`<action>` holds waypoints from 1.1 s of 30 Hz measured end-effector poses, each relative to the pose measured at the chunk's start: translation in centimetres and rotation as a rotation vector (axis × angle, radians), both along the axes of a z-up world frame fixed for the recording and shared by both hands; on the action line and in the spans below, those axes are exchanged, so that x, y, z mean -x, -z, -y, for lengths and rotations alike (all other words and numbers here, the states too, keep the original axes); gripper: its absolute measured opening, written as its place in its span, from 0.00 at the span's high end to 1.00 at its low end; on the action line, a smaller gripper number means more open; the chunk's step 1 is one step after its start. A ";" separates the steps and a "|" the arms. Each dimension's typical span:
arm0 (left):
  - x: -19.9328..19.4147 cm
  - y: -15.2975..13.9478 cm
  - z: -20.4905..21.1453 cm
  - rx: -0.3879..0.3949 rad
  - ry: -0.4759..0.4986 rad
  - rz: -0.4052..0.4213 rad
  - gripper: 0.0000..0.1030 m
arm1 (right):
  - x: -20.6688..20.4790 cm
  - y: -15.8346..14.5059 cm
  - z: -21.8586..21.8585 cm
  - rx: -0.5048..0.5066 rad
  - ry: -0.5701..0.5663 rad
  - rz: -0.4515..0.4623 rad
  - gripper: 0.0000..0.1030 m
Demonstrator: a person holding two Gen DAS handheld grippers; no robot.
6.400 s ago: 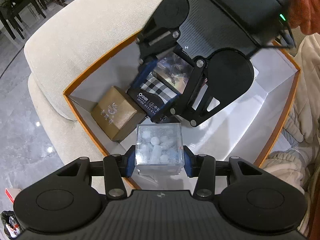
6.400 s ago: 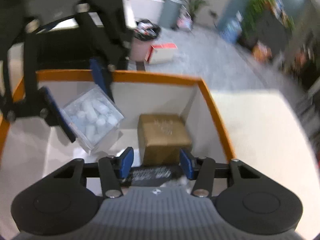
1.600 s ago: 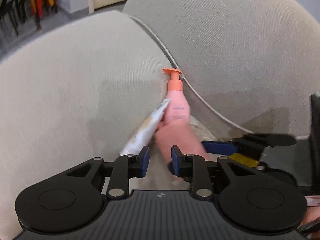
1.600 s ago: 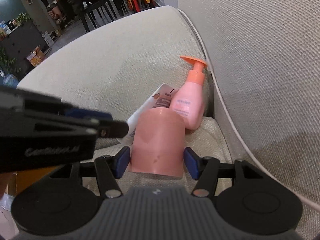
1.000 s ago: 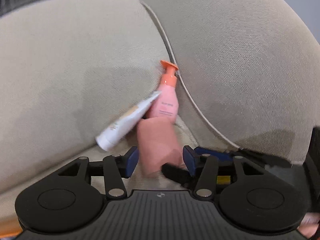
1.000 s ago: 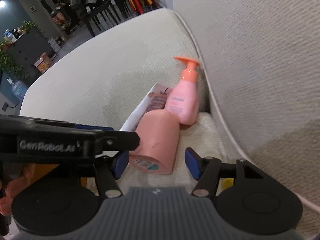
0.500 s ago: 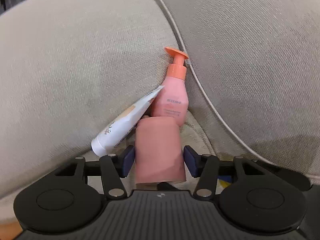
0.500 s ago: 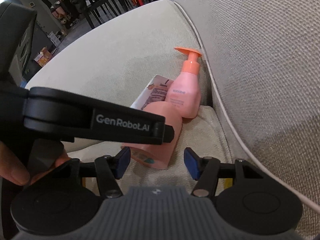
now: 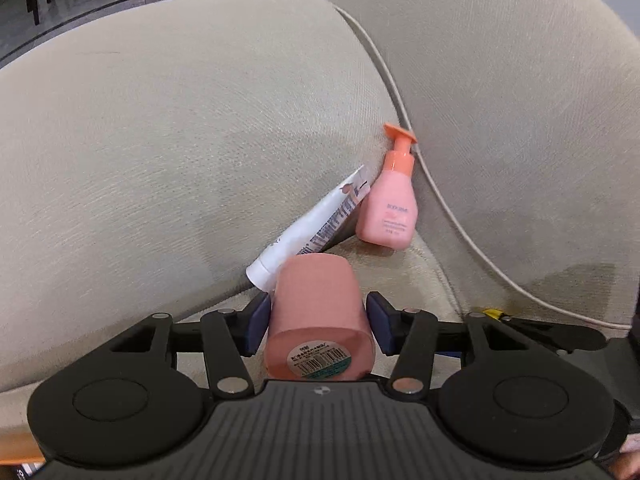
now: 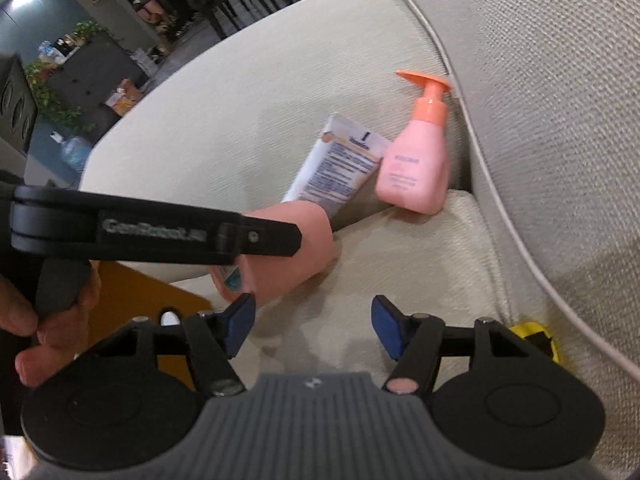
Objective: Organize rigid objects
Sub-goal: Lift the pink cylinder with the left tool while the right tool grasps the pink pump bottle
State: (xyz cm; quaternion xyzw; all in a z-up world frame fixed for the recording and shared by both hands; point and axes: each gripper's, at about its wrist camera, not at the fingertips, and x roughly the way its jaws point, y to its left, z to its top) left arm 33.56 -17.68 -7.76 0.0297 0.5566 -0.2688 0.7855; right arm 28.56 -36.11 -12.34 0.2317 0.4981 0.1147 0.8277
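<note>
Now, left gripper (image 9: 316, 322): its blue-padded fingers (image 9: 256, 322) are clamped on either side of a pink plastic cup (image 9: 318, 316), whose barcode-labelled base faces the left wrist camera.
Pink cup position: lying on its side on the beige fabric sofa (image 9: 180, 140), its far end touching the cap end of a white squeeze tube (image 9: 316, 224).
Right gripper (image 10: 312, 322): fingers apart with nothing between them, over the sofa seat just beside the cup (image 10: 288, 256); the left gripper's black arm crosses in front of the cup in the right wrist view.
White tube: it (image 10: 340, 164) leans against the sofa's inner side, its crimped end touching a pink pump bottle with an orange dispenser (image 10: 420, 160).
Pump bottle: it (image 9: 390, 204) stands tilted in the corner where the seat meets the backrest, by the piping seam.
Other things: an orange surface (image 10: 136, 292) shows at lower left of the right wrist view; what it is cannot be told.
</note>
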 end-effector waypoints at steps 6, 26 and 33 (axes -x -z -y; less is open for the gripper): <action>-0.2 -2.1 -1.4 0.004 -0.020 0.141 0.42 | -0.1 0.0 -0.4 0.085 -0.020 -0.005 0.42; -2.0 -1.8 -0.3 0.019 0.006 0.245 0.42 | -7.4 1.6 -0.7 0.311 0.344 0.029 0.52; -2.1 -0.6 1.1 -0.107 0.018 0.141 0.43 | -7.7 2.1 -0.9 0.367 0.309 0.039 0.54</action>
